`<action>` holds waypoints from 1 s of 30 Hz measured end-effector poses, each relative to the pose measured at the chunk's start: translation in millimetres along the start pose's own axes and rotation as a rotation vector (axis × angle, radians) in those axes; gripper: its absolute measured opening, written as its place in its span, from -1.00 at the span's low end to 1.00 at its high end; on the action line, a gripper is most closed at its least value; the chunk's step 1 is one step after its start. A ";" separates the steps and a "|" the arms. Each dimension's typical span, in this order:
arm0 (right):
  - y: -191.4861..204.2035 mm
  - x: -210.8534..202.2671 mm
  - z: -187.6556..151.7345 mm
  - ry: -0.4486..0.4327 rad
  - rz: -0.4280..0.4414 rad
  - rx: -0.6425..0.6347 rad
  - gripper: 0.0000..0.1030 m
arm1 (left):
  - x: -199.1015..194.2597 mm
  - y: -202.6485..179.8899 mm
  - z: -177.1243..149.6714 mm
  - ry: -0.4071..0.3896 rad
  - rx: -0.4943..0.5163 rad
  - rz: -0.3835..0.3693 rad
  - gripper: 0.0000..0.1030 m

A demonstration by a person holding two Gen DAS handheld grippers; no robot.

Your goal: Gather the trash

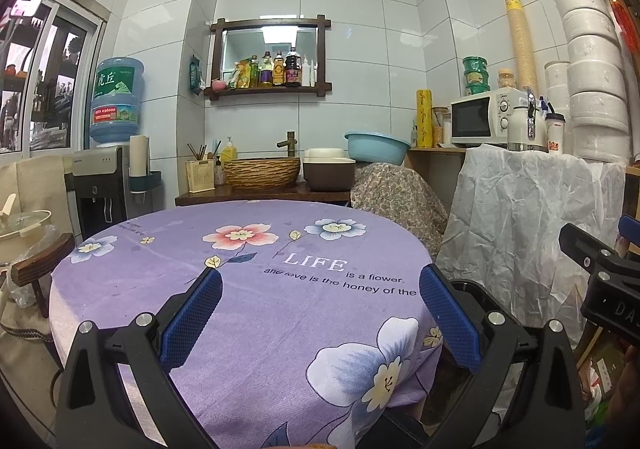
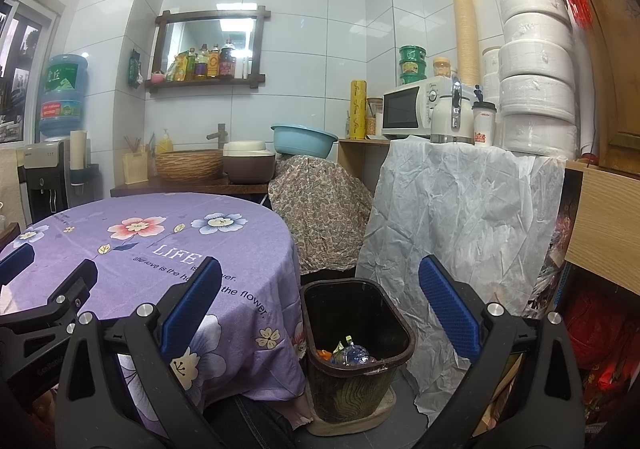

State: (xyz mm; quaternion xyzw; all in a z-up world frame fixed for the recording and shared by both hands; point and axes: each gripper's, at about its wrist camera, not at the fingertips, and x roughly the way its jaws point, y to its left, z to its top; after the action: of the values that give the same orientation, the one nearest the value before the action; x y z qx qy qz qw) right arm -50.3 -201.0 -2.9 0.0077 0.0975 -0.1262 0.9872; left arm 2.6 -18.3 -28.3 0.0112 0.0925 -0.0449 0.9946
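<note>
A: Where is the trash seen?

B: In the black trash bin (image 2: 356,345), low centre of the right wrist view; wrappers lie at its bottom. None is seen on the purple tabletop (image 1: 256,313).

A: And the fingers?

B: Both pairs are spread wide, holding nothing. The right gripper (image 2: 318,313) is judged nearer the bin, which stands between its fingers; the left gripper (image 1: 320,313) is held over the tabletop.

Crumpled trash (image 2: 347,353), orange and clear-blue wrappers, lies at the bottom of an upright dark bin (image 2: 356,349) between the right tongs' (image 2: 320,313) spread fingers.
</note>
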 end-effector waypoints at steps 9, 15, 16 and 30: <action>0.0 0.3 -0.8 0.002 0.000 0.000 0.89 | 0.0 1.6 -0.5 0.003 0.004 -0.003 0.90; 0.1 0.5 0.0 0.002 0.001 0.000 0.89 | 0.5 0.9 -0.3 0.002 0.005 -0.002 0.90; -0.2 0.4 -0.7 0.002 0.001 0.000 0.89 | 0.5 1.1 -0.3 0.003 0.005 -0.001 0.90; -0.3 0.7 0.0 0.003 0.002 0.001 0.89 | 0.8 1.7 -0.2 0.002 0.005 -0.001 0.90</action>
State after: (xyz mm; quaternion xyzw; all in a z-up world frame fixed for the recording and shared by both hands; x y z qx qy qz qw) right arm -49.7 -201.4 -3.0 0.0083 0.0990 -0.1252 0.9871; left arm 3.4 -16.7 -28.6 0.0134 0.0936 -0.0455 0.9945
